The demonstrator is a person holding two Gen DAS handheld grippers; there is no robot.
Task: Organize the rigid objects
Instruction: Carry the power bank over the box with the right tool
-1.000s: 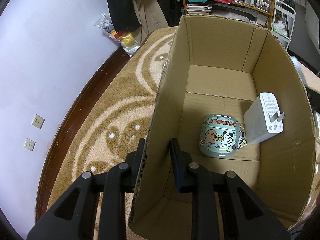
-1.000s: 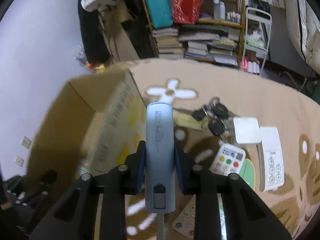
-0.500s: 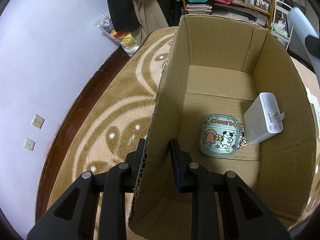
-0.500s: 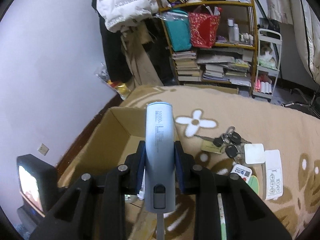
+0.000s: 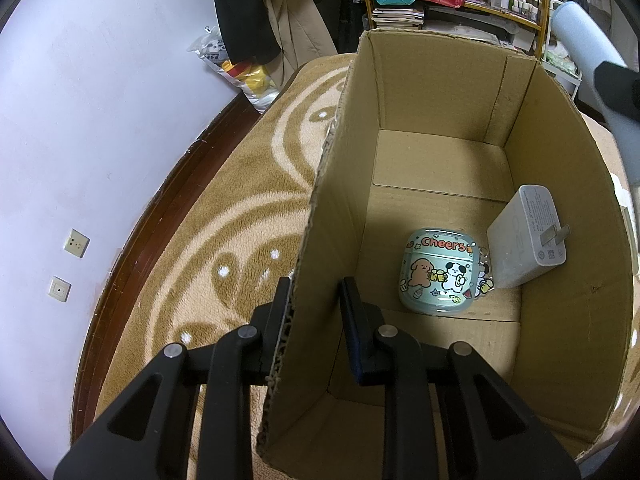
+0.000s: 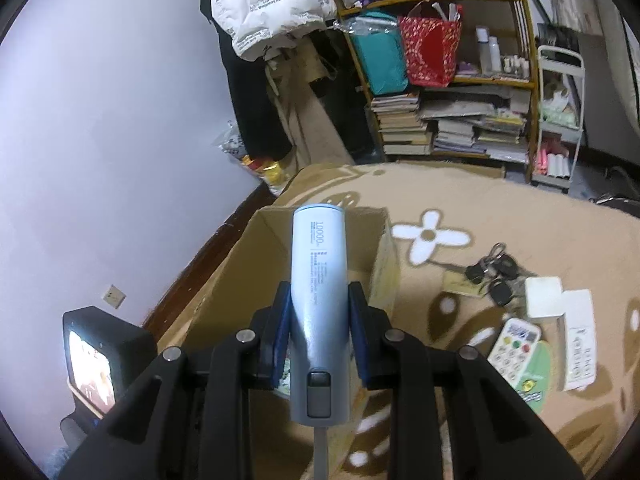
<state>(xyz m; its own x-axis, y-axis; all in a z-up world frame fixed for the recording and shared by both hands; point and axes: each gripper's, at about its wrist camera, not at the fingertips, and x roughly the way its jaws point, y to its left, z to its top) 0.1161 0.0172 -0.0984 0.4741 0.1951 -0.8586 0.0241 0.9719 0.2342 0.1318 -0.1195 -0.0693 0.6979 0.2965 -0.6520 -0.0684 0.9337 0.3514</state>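
The brown-and-cream carpet (image 5: 224,220) carries everything in front of you, running up to the wall and the cluttered bookshelf (image 6: 460,92) at its far edge. On it stands the open cardboard box (image 5: 440,92), the largest thing you are handling. Your left gripper (image 5: 316,308) straddles the box's left wall near its near corner, one finger outside and one inside; the inner finger appears to stand a little off the cardboard, so I cannot tell whether you are truly pinching the wall.

Your right gripper (image 6: 318,308) is clenched on the pale blue power bank (image 6: 318,280), both blue pads pressed against its sides, its long axis pointing forward along the fingers and a cable trailing from its near end. It hangs above the box, over the right wall as seen from your left wrist camera, where its rounded end (image 5: 588,40) shows at the upper right.

Inside the box, on the floor toward the right wall, the white charger (image 5: 524,240) leans against that wall with its prongs facing up. Just beside it, touching or nearly so, lies the mint earbud case (image 5: 436,272) with cartoon dogs and the word "Cheers".

Out on the carpet to the right of the box lie a white remote (image 6: 578,336), a white square block (image 6: 543,297), a small remote with coloured buttons (image 6: 516,344), and a bunch of keys (image 6: 494,272), clustered close together.
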